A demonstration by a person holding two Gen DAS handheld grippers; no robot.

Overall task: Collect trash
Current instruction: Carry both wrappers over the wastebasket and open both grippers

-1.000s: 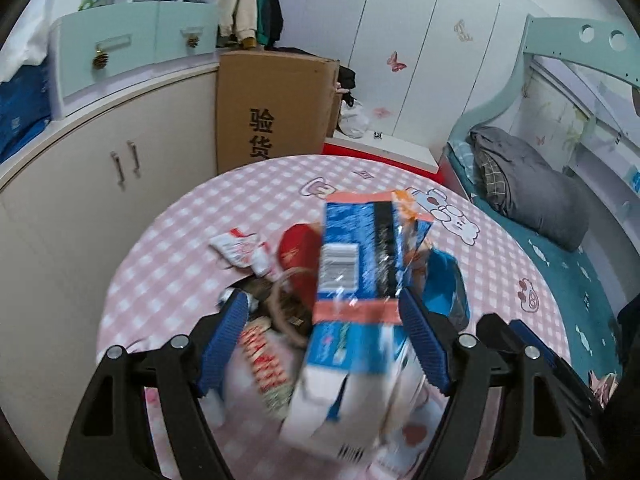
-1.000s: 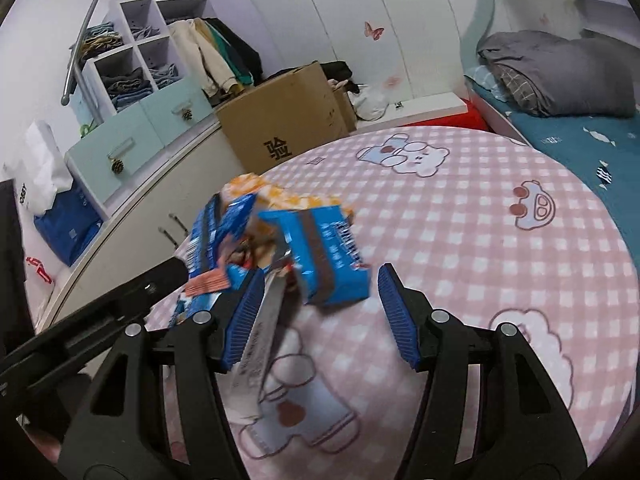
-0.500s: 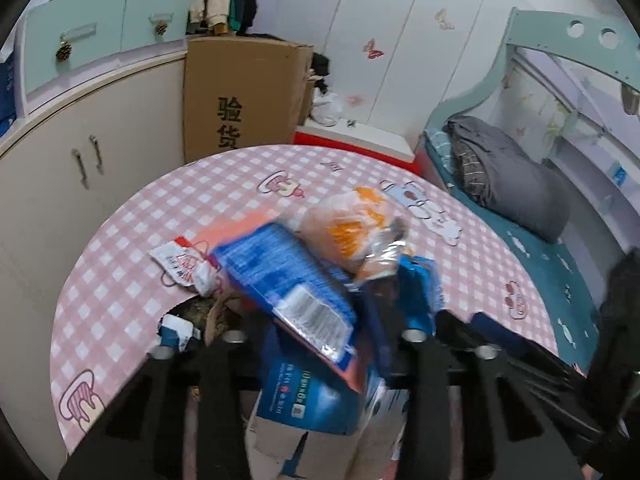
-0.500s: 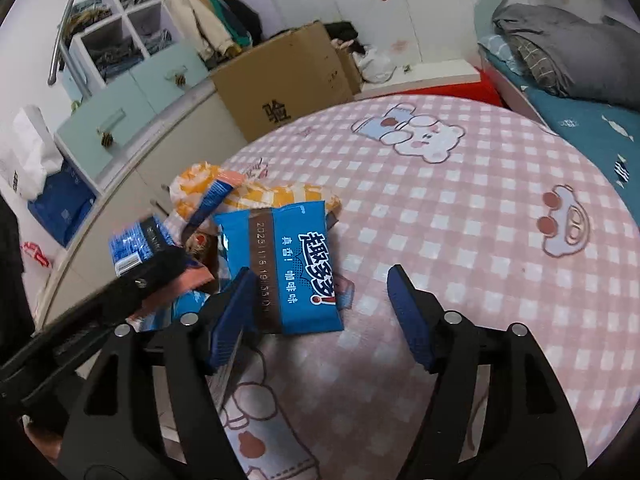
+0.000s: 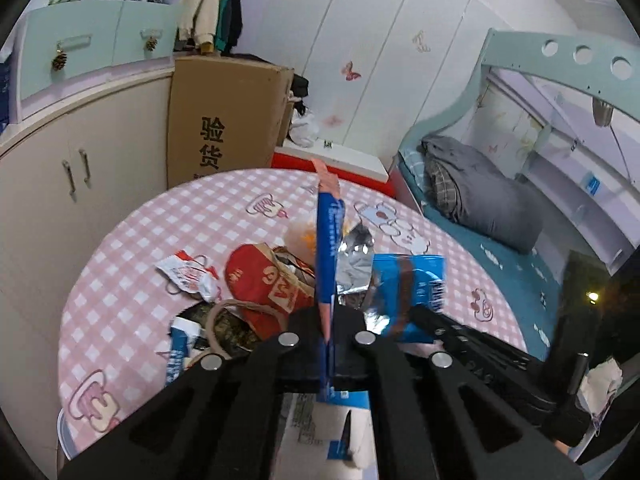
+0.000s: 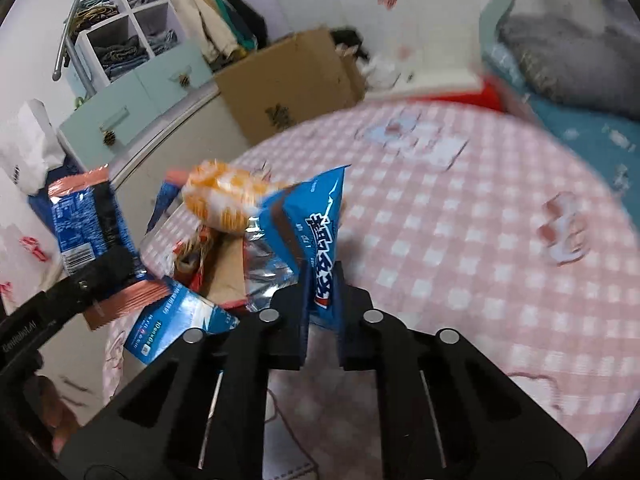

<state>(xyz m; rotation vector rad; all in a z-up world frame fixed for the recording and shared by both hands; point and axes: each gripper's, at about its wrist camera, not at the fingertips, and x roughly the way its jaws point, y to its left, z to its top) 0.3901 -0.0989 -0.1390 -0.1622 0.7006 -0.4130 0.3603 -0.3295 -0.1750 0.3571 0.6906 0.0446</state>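
Clenched, my left claw [image 5: 326, 328] pinches a dark-blue wrapper [image 5: 329, 248] edge-on above the pink checked surface [image 5: 132, 248]; my right claw [image 6: 322, 308] grips a bright-blue snack packet [image 6: 316, 232] beside the trash pile [image 5: 264, 284].

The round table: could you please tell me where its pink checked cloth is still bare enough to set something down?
The round table lies bare across the side toward the bed, around the printed cartoon figures. Another free strip runs along the far rim before the cardboard box. The cabinet side is crowded: red paper bag, white-and-red wrapper, orange packet, foil.
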